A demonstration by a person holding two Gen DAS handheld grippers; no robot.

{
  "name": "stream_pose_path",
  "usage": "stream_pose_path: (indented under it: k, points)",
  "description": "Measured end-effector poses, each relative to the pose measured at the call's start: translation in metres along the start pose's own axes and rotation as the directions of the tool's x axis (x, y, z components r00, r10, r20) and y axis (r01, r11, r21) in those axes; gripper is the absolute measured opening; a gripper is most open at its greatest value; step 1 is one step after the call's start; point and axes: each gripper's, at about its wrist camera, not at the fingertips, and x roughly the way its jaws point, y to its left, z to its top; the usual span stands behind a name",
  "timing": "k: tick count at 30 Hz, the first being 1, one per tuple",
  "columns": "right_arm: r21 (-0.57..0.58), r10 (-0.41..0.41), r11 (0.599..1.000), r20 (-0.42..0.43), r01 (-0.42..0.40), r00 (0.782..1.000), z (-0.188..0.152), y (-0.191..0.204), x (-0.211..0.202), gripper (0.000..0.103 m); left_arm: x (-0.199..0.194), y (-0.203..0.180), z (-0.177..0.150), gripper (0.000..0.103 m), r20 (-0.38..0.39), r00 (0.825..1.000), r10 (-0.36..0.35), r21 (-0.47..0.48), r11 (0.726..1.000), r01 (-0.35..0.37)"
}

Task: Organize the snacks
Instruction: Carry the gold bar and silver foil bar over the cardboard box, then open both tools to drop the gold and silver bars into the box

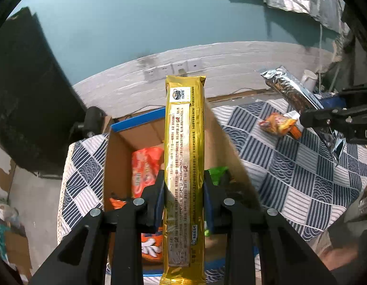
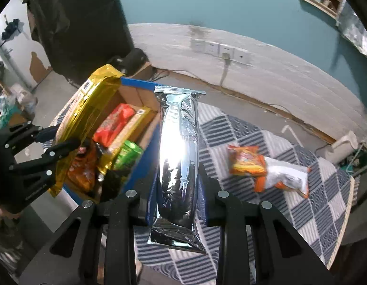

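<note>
Though the open brown cardboard box with blue edges [image 2: 135, 95] already holds several packets, both claws carry more: the left gripper [image 1: 183, 190] clamps a long, fairly stiff gold foil packet [image 1: 184, 166] over it, while the right gripper [image 2: 176, 194] pinches a slippery, crushable silver foil pouch [image 2: 177, 156] low, just right of the box.

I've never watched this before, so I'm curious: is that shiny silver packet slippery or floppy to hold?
Probably slick: the silver packet has glossy, mirror-like foil. It seems fairly stiff, since it stands straight up out of the right gripper without drooping. Likely light too, as a pinch near its lower end carries it.
</note>
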Motion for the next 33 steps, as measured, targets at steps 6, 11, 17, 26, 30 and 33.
stream_pose_path:
  k: [6,11,17,26,30,33]
  points:
    - [-0.025,0.032,0.999,-0.037,-0.033,0.999,0.012,0.025,0.026,0.027,0.017,0.031,-0.009,0.028,-0.038,0.999,0.022,-0.063,0.998,-0.024]
    - [-0.043,0.055,0.997,-0.059,-0.058,0.997,0.020,0.043,0.044,0.028,0.030,0.048,-0.016,0.028,-0.061,0.998,0.017,-0.102,0.994,-0.023]
    - [-0.073,0.066,0.995,-0.088,-0.072,0.994,0.029,0.067,0.065,0.028,0.042,0.062,-0.024,0.029,-0.083,0.996,0.015,-0.122,0.992,-0.025]
    - [-0.083,0.090,0.992,-0.106,-0.099,0.990,0.033,0.083,0.081,0.029,0.046,0.070,-0.029,0.036,-0.077,0.997,0.019,-0.136,0.990,-0.029]
    - [-0.065,0.083,0.994,-0.088,-0.089,0.993,0.035,0.081,0.077,0.045,0.041,0.066,-0.027,0.064,-0.051,0.997,0.054,-0.106,0.993,-0.059]
    - [-0.069,0.071,0.995,-0.082,-0.077,0.994,0.035,0.079,0.073,0.045,0.036,0.062,-0.025,0.070,-0.034,0.996,0.079,-0.080,0.993,-0.082]
